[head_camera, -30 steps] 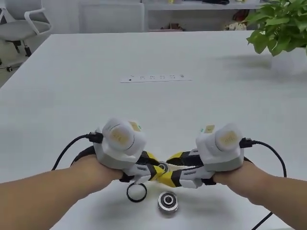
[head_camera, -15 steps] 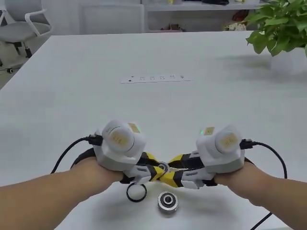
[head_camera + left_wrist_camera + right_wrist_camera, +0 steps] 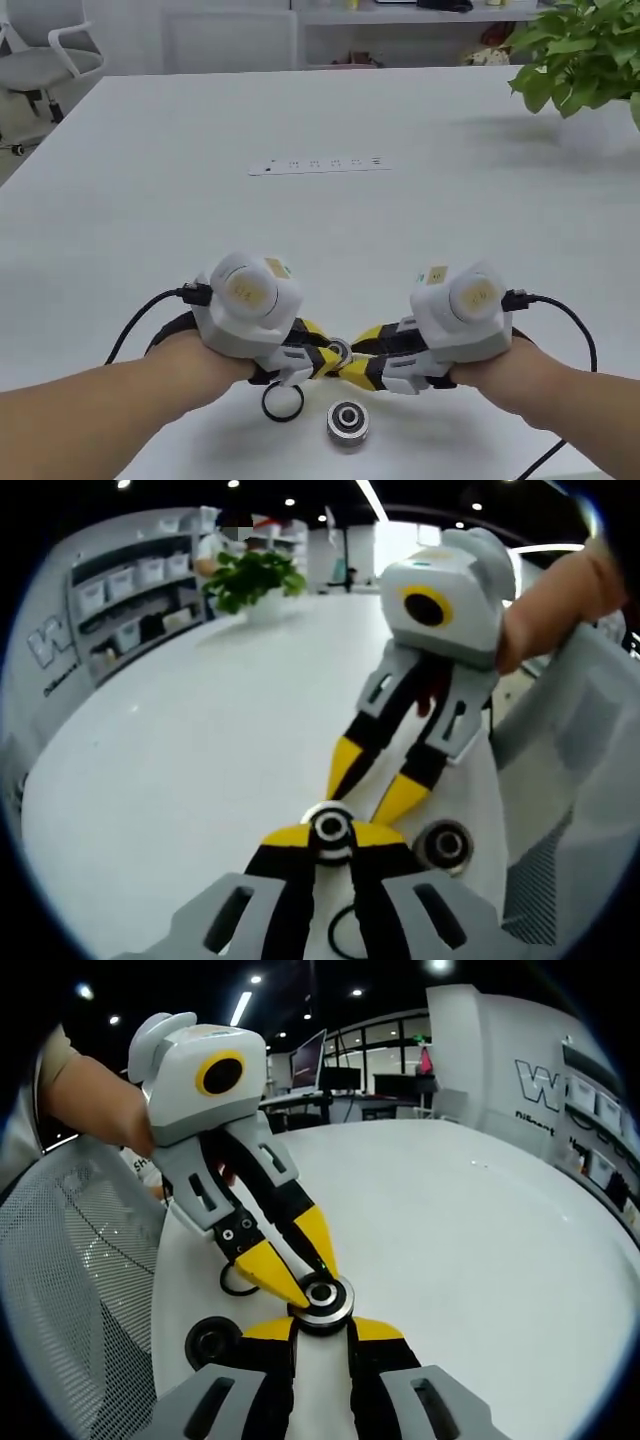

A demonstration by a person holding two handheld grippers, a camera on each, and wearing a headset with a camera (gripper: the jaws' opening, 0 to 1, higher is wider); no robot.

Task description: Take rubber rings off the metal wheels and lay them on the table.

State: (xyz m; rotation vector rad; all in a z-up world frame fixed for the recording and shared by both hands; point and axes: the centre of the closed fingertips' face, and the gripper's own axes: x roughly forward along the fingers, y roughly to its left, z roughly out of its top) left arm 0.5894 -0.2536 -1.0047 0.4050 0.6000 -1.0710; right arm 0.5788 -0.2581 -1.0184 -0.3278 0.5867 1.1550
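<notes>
Hardly any change was noted: the metal wheel [image 3: 341, 351] was still clamped in the left gripper [image 3: 322, 360] over the tabletop's near edge, the right gripper [image 3: 358, 367] nipped narrowly at its rim, so stripping was judged unfinished.

Table [image 3: 150, 200]: white, wide, running to the far wall.
Power strip [image 3: 318, 163]: white, flat on the table, mid-far.
Potted plant [image 3: 580, 50]: green leaves, far right corner.
Office chair [image 3: 45, 60]: white, far left, off the table.
</notes>
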